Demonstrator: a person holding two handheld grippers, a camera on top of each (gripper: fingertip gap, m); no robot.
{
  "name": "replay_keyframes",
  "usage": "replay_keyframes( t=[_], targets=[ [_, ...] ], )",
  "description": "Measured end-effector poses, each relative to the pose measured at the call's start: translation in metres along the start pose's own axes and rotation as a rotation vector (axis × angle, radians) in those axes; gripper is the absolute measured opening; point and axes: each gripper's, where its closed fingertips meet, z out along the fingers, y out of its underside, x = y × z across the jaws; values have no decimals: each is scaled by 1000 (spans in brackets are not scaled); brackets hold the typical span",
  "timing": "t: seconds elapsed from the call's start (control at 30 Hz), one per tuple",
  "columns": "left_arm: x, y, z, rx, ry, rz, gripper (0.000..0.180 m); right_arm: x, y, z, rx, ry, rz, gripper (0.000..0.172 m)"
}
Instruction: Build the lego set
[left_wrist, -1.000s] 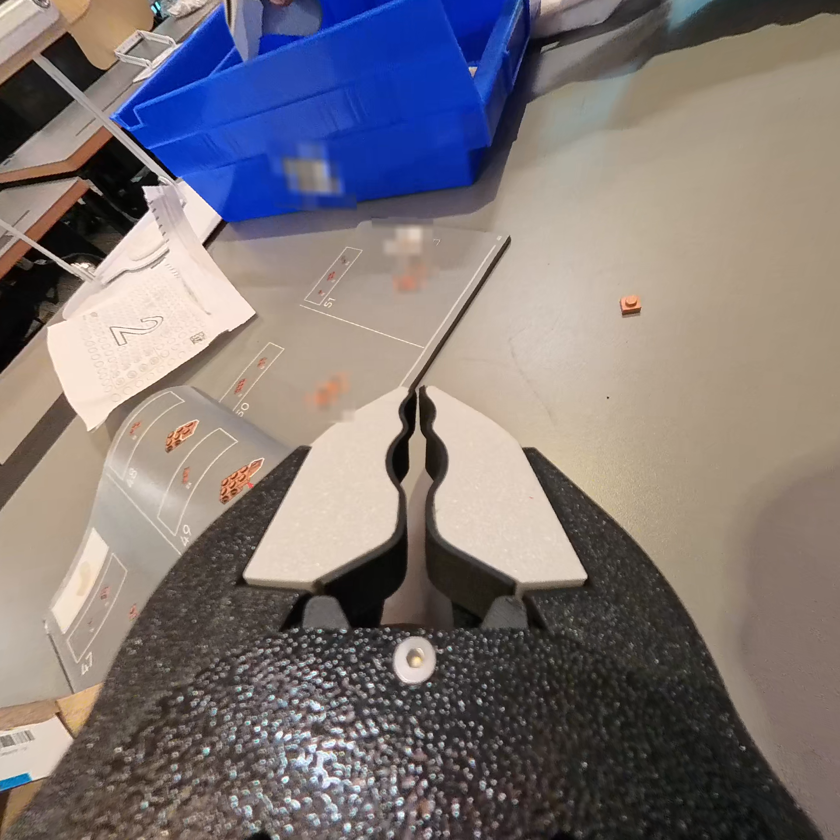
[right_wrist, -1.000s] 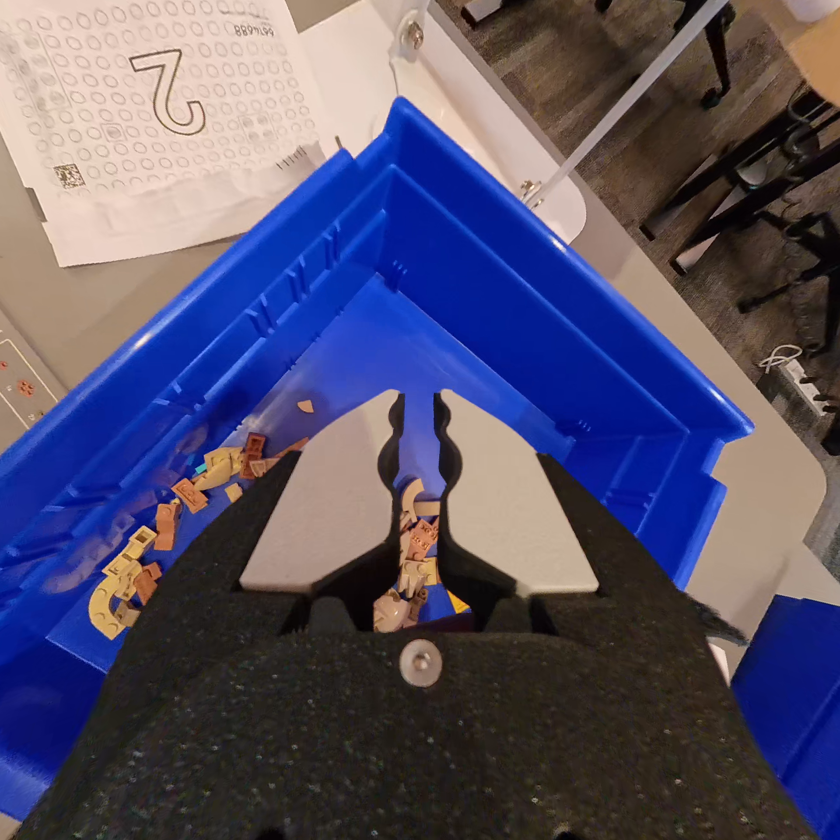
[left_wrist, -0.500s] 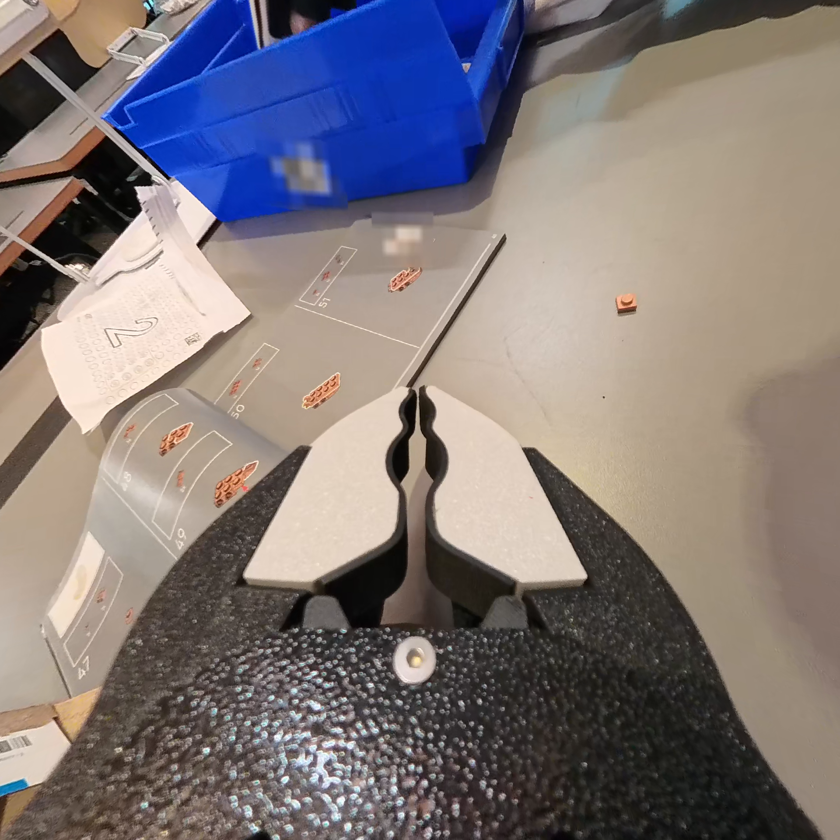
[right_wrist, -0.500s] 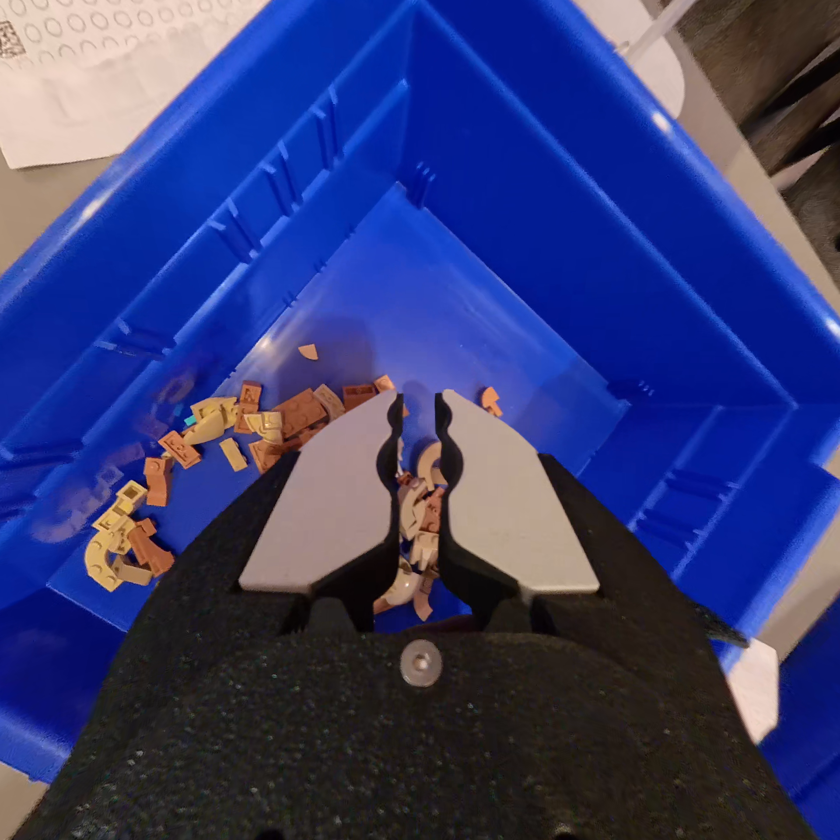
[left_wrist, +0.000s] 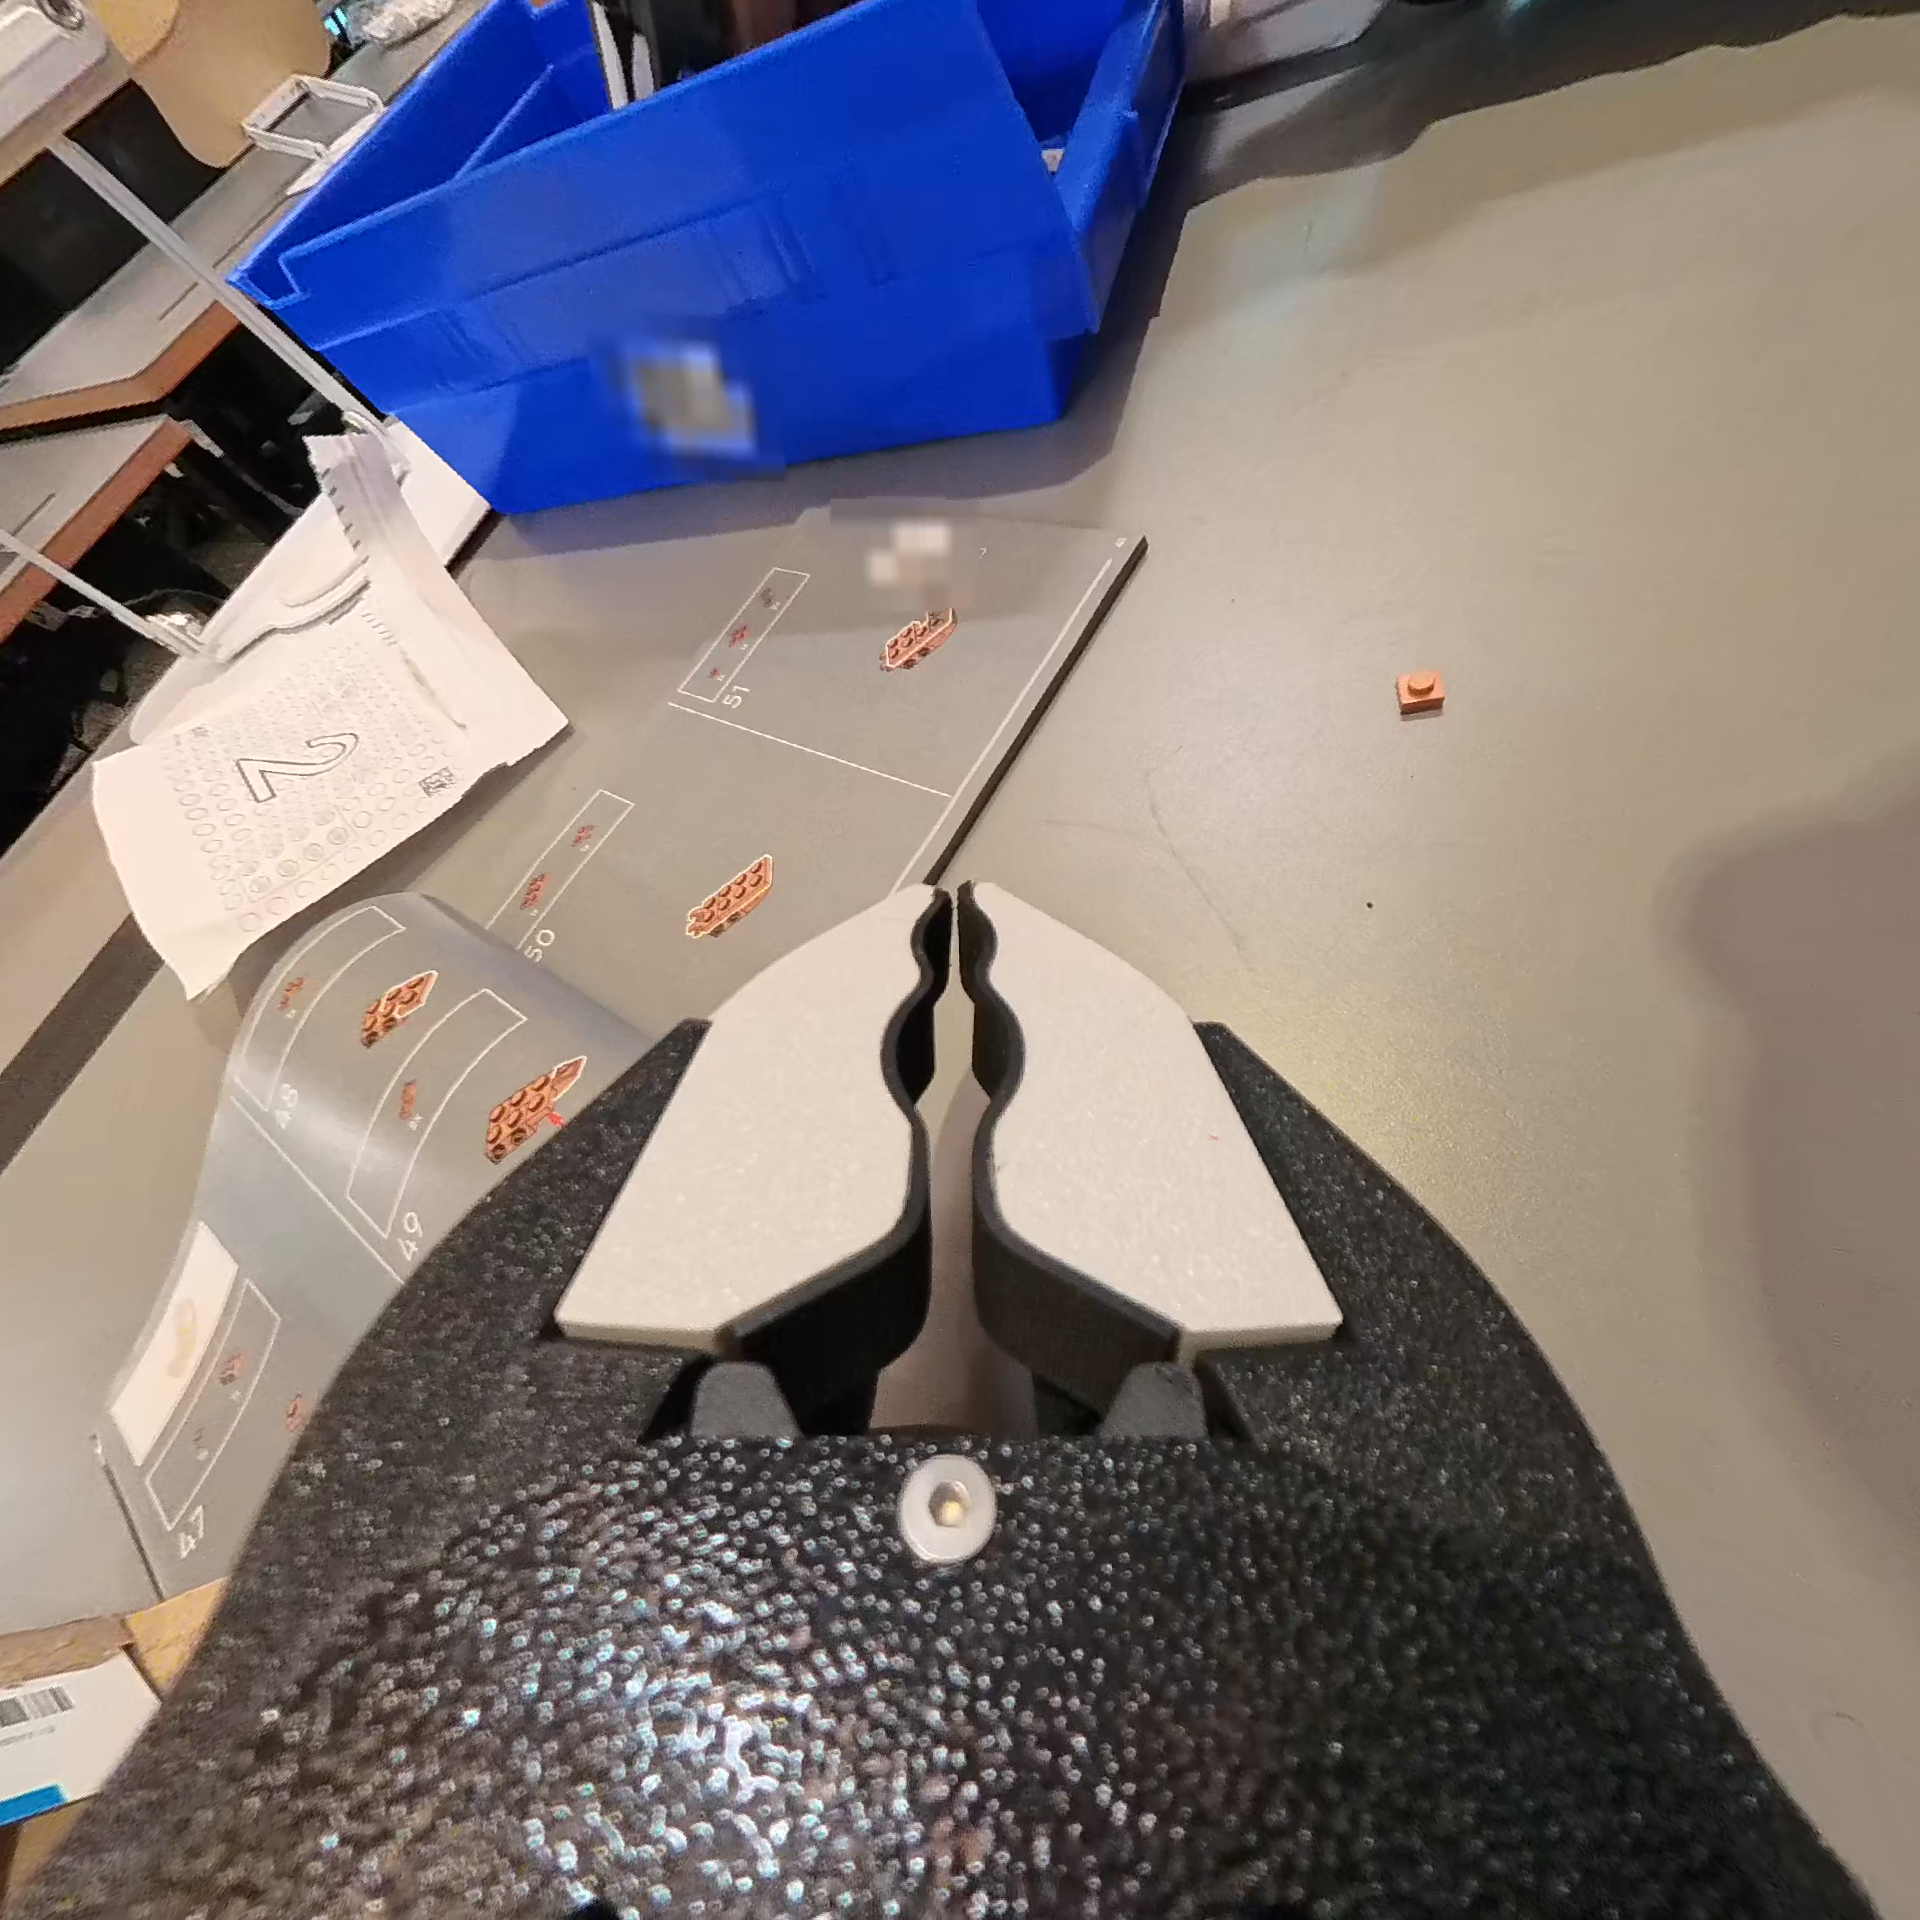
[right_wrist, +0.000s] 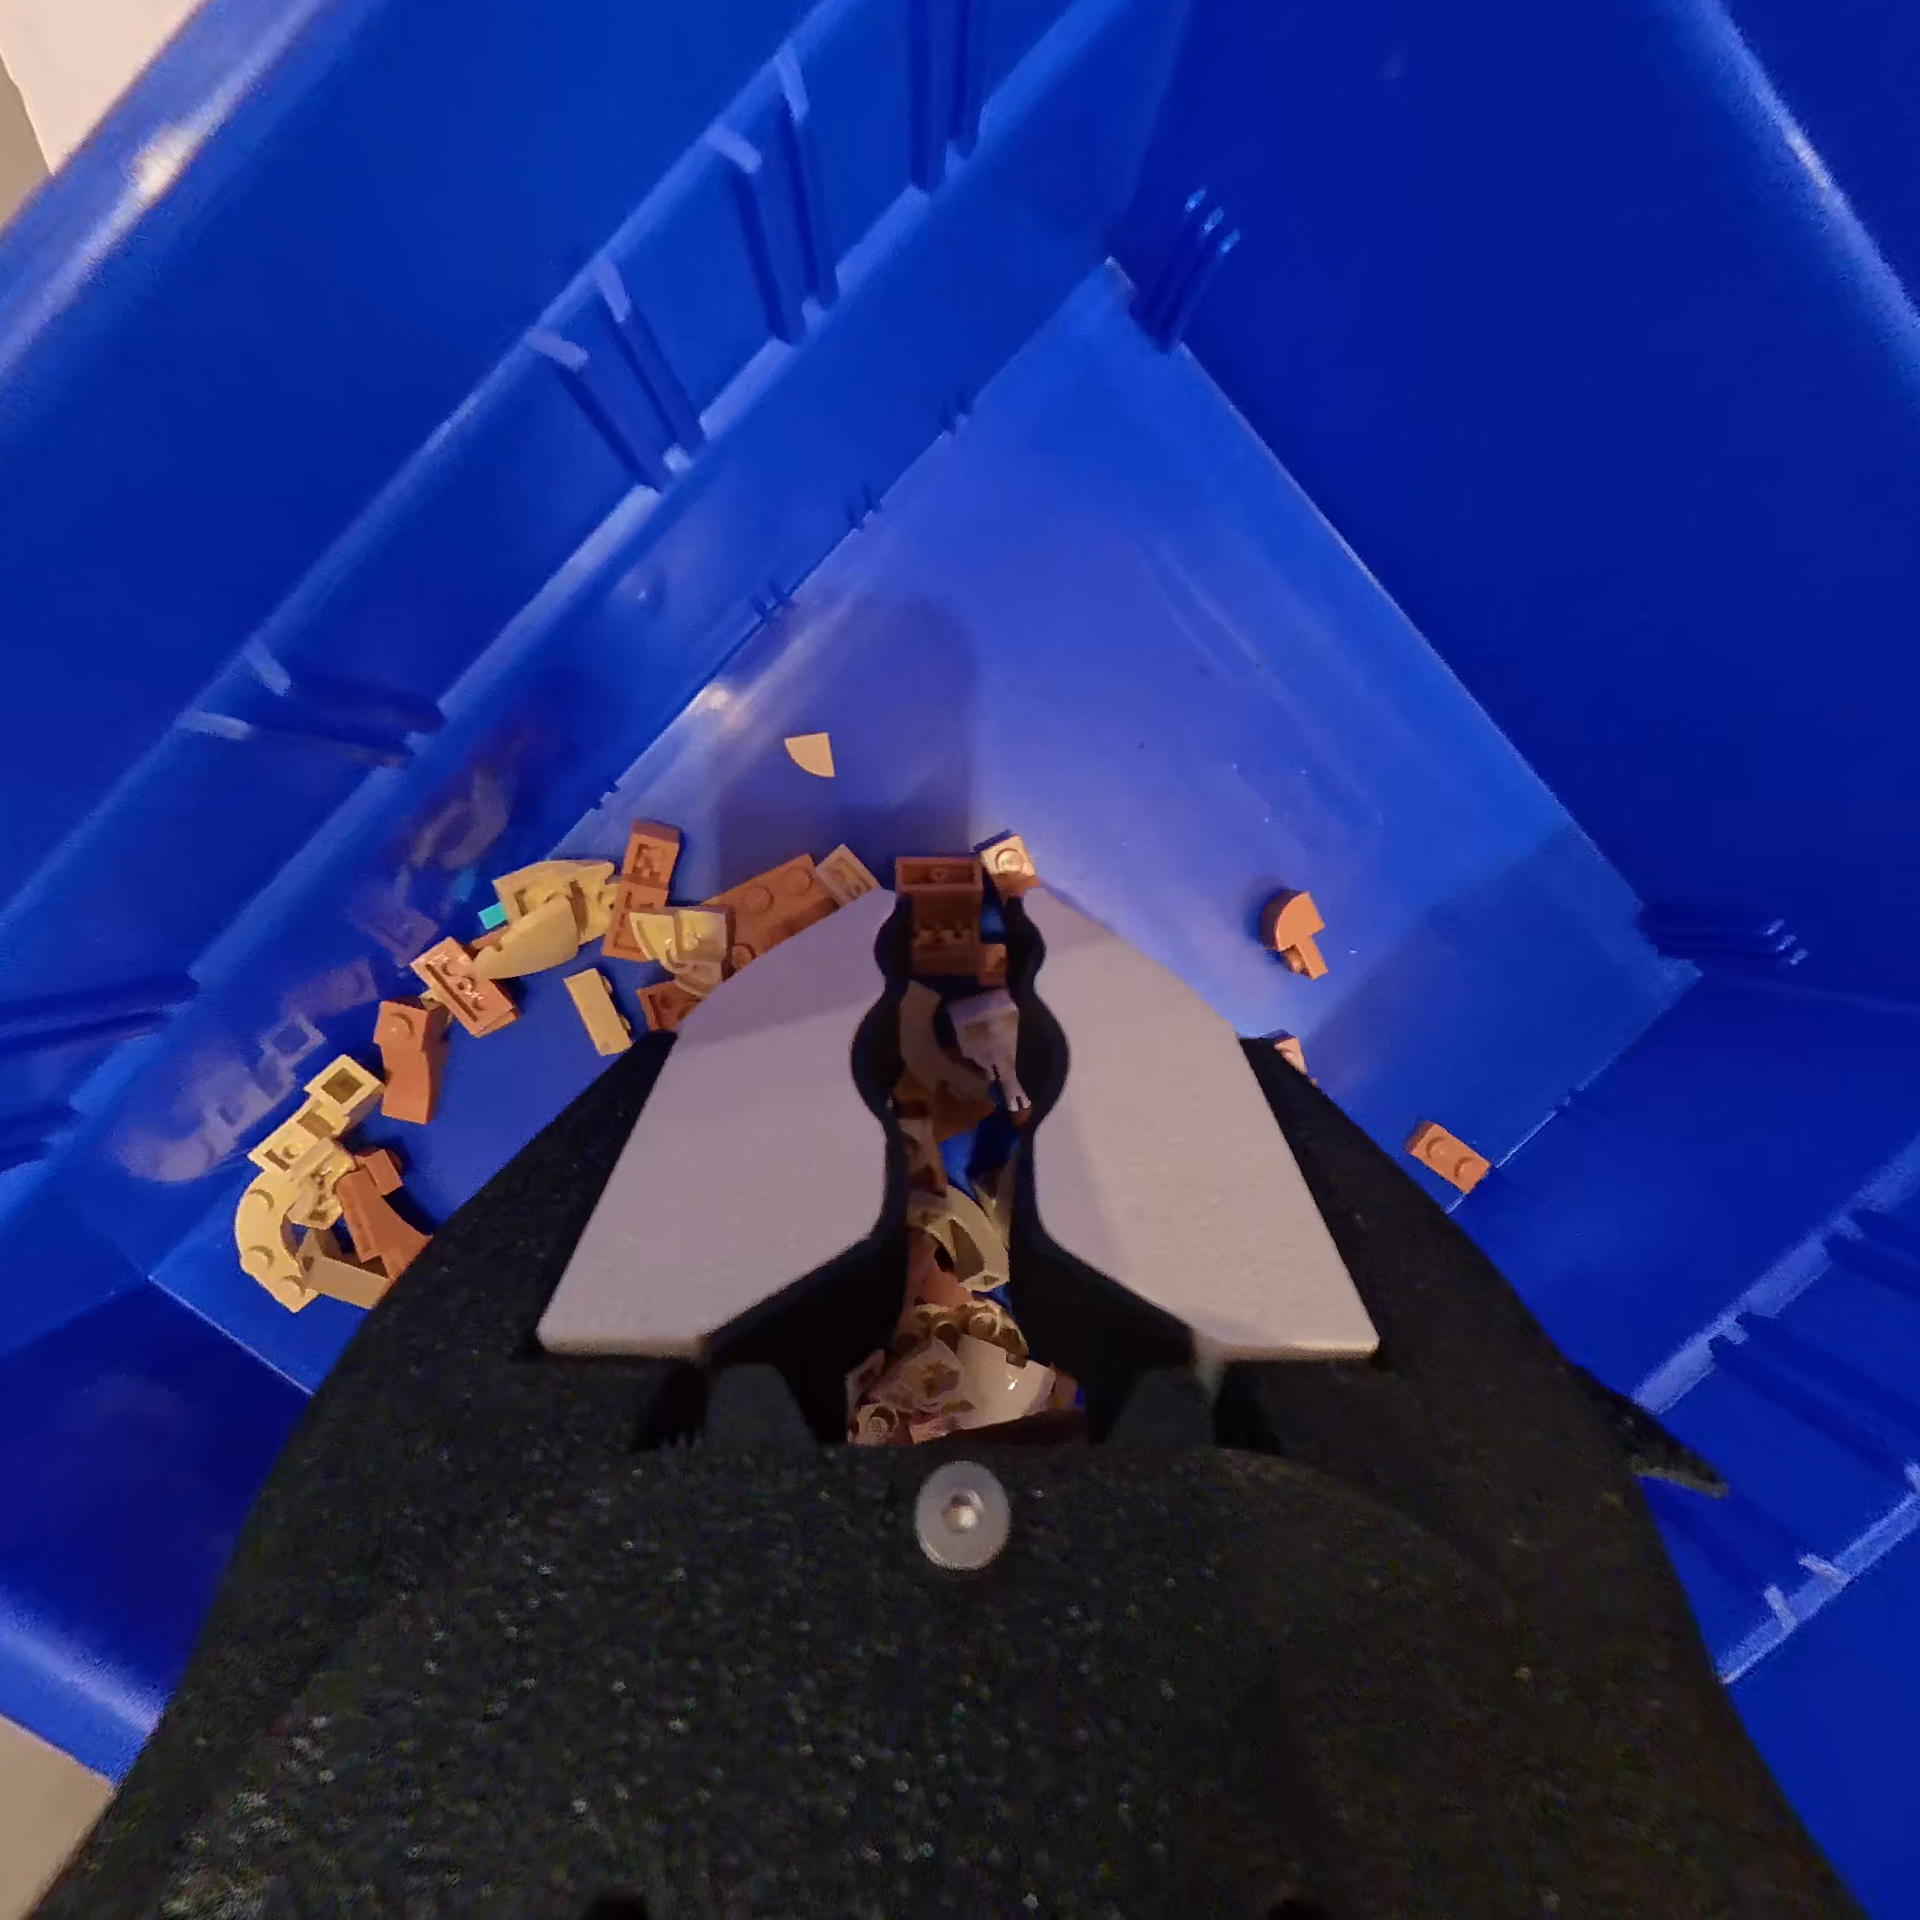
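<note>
In the bin (right_wrist: 1351, 312), R gripper (right_wrist: 954, 906) is spread round a brown brick (right_wrist: 935, 878), not pinching it afaict. L gripper (left_wrist: 954, 896) is pressed together, empty, over the table (left_wrist: 1455, 1039).

Small printed numbers mark the grey booklet (left_wrist: 810, 748) at eleven o'clock; a large numeral and a code square stand on the white sheet (left_wrist: 312, 790) at ten; a barcode is on the label (left_wrist: 42, 1714) at eight.

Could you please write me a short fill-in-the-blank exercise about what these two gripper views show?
1. The right gripper reaches into a bin coloured ____.
2. The left gripper has its jaws ____.
3. A single small brown stud plate lies on the bare grey ____.
4. Left of the open instruction booklet lies a sheet of paper coloured ____.

Missing words: blue; shut; table; white
</note>
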Motion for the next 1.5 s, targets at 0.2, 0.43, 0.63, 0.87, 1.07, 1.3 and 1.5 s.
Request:
replay_keyframes(
  t=[0.2, 0.43, 0.63, 0.87, 1.07, 1.3, 1.5],
  targets=[
    [0, 0, 0, -2, 1, 1, 1, -4, 2, 1, -7, -23, -15, 17],
    [2, 1, 0, -6, 5, 6, 1, -1, 2, 9, -8, -15, 8, 18],
    [2, 1, 1, -7, 5, 7, 1, -1, 0, 10, 3, -18, 13, 17],
    [2, 1, 0, -7, 6, 8, 1, -13, -36, -25, 263, -235, 165, 16],
    [2, 1, 1, -12, 5, 15, 1, -22, -85, -125, 792, -723, 348, 16],
    [2, 3, 1, -17, -2, 24, 1, -19, -91, -163, 983, -851, 362, 16],
    [1, 3, 1, -18, -2, 25, 1, -5, -77, -103, 719, -487, 335, 17]
  ],
)
